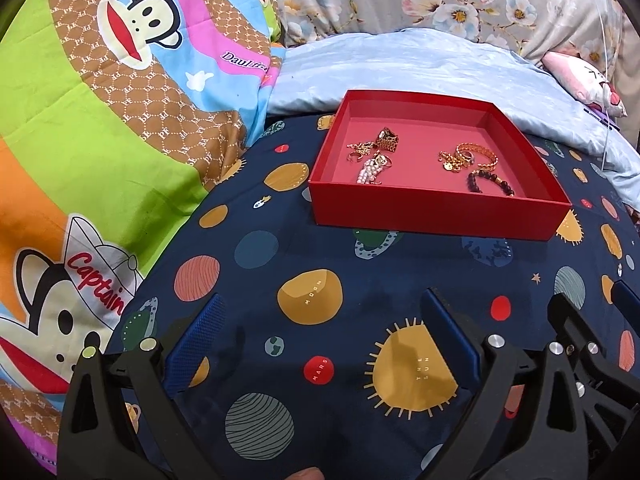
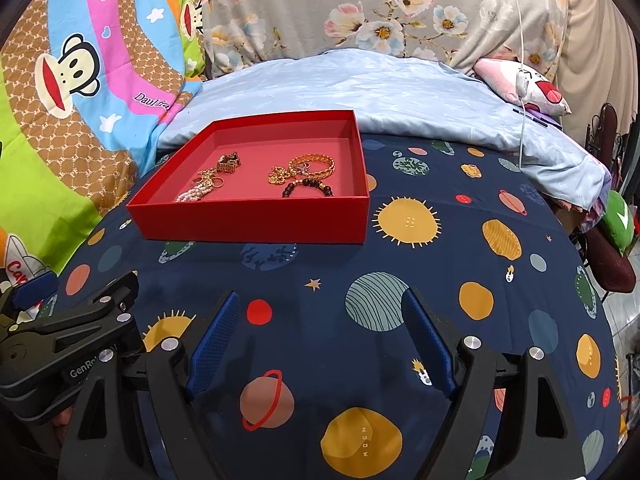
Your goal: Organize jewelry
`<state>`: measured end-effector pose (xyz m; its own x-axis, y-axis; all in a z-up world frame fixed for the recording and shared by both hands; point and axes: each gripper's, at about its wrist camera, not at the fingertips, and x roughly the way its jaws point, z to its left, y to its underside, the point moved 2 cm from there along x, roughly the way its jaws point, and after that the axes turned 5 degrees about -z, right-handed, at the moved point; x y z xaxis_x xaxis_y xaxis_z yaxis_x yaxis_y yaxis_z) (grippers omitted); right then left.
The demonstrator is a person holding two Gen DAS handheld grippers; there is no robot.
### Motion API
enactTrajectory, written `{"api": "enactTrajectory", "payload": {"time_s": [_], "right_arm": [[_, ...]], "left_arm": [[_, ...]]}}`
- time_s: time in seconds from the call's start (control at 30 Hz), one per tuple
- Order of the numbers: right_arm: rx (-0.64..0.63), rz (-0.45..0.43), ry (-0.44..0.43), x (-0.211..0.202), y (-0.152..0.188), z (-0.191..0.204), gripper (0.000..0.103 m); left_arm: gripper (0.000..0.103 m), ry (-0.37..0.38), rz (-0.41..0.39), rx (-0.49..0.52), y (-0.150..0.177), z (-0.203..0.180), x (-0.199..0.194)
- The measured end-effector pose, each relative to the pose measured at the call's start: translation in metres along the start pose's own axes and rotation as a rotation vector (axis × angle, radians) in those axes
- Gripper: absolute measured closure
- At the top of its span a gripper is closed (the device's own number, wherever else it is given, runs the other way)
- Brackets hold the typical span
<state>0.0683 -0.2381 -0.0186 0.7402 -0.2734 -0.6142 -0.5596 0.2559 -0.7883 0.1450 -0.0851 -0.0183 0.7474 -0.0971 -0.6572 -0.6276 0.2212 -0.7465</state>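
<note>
Bed bare near both empty, wide-open claws, left claw [image 1: 320,320] and right claw [image 2: 320,320]; jewelry [image 1: 376,152] ahead already fills red box [image 1: 436,216], seemingly done.

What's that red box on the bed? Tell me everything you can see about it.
The red box is a shallow, open, lidless tray, seemingly of stiff card, deep red outside and paler pinkish-red inside. It sits flat on the navy planet-print cover, its far edge near a pale blue quilt. Inside lie two loose clusters of jewelry: gold pieces with a pearl strand, and gold chains with a dark bead bracelet. No hand-held gripper touches it.
</note>
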Motion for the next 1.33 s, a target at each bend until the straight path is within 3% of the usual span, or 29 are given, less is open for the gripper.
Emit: {"api": "enactTrajectory", "payload": {"time_s": [1.33], "right_arm": [[-0.005,-0.014,0.025,0.0009,0.0019,-0.001,0.022]], "left_arm": [[0.005,-0.012,0.01,-0.009,0.0043,0.0003,0.0045]]}}
